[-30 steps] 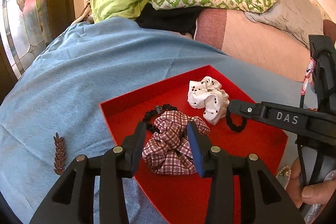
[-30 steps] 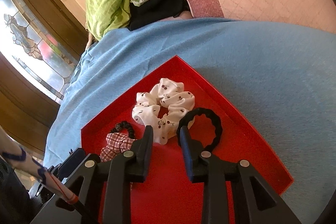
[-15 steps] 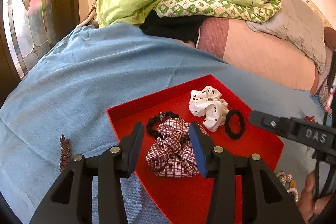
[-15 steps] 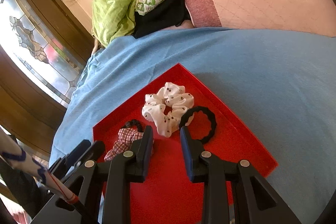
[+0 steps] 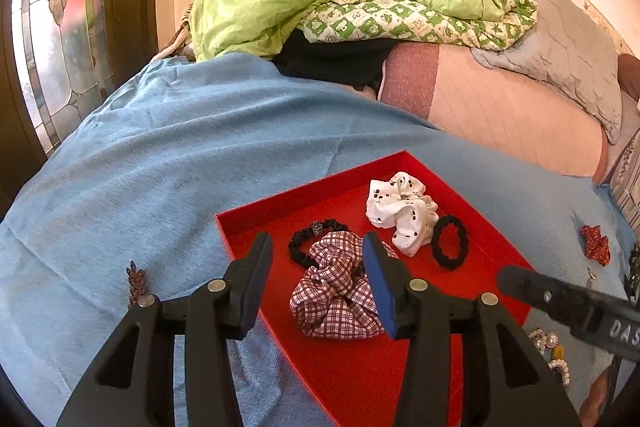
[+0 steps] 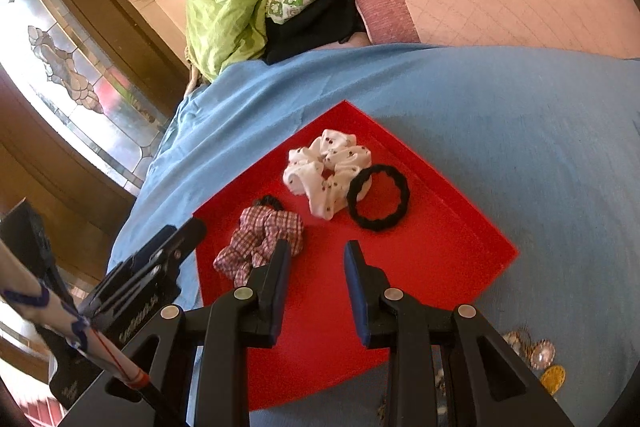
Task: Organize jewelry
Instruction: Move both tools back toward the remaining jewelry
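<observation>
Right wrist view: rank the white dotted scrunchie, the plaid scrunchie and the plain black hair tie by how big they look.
1. White dotted scrunchie and plaid scrunchie: about alike; the plaid one lies nearer the camera and is partly hidden by a gripper finger, so I won't rank them.
2. Plain black hair tie: smallest, a thin ring.

The left gripper (image 5: pixel 318 269) is matte black plastic with 2 angular fingers, blue pads and silver round screws. The right gripper (image 6: pixel 314 277) is built alike; white lettering "DAS" marks its side in the left view.
</observation>
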Action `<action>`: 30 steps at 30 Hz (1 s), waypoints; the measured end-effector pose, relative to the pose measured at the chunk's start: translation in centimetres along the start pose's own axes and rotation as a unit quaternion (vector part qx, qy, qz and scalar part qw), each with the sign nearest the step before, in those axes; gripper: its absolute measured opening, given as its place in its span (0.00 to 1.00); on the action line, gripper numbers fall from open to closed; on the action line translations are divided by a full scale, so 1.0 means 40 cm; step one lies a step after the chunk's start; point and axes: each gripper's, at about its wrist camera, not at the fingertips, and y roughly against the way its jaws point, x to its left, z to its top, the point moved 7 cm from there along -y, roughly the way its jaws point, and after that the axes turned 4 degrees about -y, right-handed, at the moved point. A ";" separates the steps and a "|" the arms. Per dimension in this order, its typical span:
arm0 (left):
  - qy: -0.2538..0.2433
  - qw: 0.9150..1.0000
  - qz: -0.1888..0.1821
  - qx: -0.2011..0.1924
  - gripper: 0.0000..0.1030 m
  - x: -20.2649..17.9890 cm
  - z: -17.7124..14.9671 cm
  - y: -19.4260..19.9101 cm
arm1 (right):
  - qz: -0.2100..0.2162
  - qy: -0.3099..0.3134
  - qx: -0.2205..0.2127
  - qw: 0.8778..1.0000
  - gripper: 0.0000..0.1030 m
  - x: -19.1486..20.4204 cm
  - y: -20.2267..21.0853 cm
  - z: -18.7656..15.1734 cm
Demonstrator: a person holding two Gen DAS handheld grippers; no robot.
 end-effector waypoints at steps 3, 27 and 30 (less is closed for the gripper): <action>-0.001 1.000 0.002 -0.004 0.44 0.002 0.002 0.007 | 0.003 0.001 0.003 1.000 0.29 0.002 0.013 -0.021; -0.051 0.998 -0.025 -0.034 0.46 -0.109 -0.008 0.077 | -0.039 -0.093 -0.036 0.994 0.29 -0.317 0.267 -0.172; -0.072 0.996 -0.051 -0.026 0.46 -0.161 -0.033 0.086 | -0.043 -0.128 -0.026 0.991 0.29 -0.381 0.273 -0.184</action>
